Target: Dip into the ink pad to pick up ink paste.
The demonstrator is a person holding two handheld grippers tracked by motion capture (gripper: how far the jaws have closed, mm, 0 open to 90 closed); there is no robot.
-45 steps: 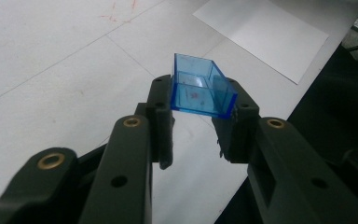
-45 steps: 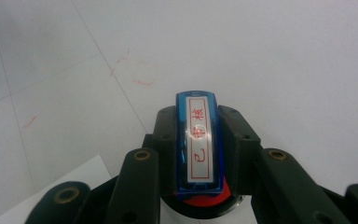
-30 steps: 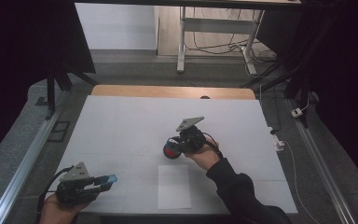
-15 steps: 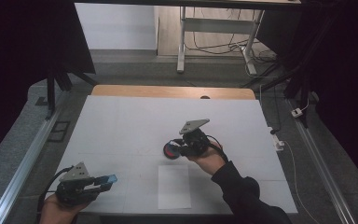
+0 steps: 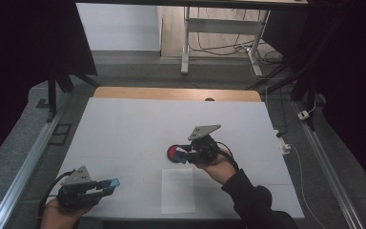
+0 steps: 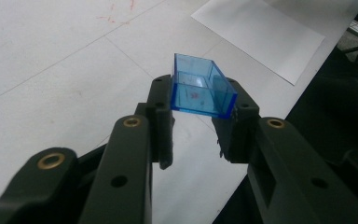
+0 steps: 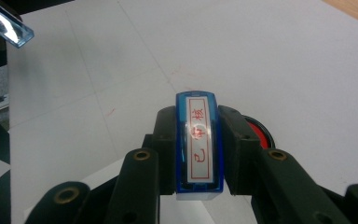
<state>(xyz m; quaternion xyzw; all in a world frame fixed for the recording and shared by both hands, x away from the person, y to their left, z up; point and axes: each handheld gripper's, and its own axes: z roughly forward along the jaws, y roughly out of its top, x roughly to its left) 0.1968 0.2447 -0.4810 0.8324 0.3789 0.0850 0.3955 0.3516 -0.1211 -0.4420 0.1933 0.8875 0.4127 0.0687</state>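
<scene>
Right claw (image 7: 198, 154) clamps the small, rigid, slippery stamp (image 7: 199, 140) by its long sides above the ink pad (image 5: 175, 153); left claw (image 6: 196, 122) pinches its light, brittle blue cap (image 6: 200, 88).

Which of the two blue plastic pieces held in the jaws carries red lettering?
The stamp in the right gripper; the left gripper holds a hollow, unlabelled blue cap.
</scene>
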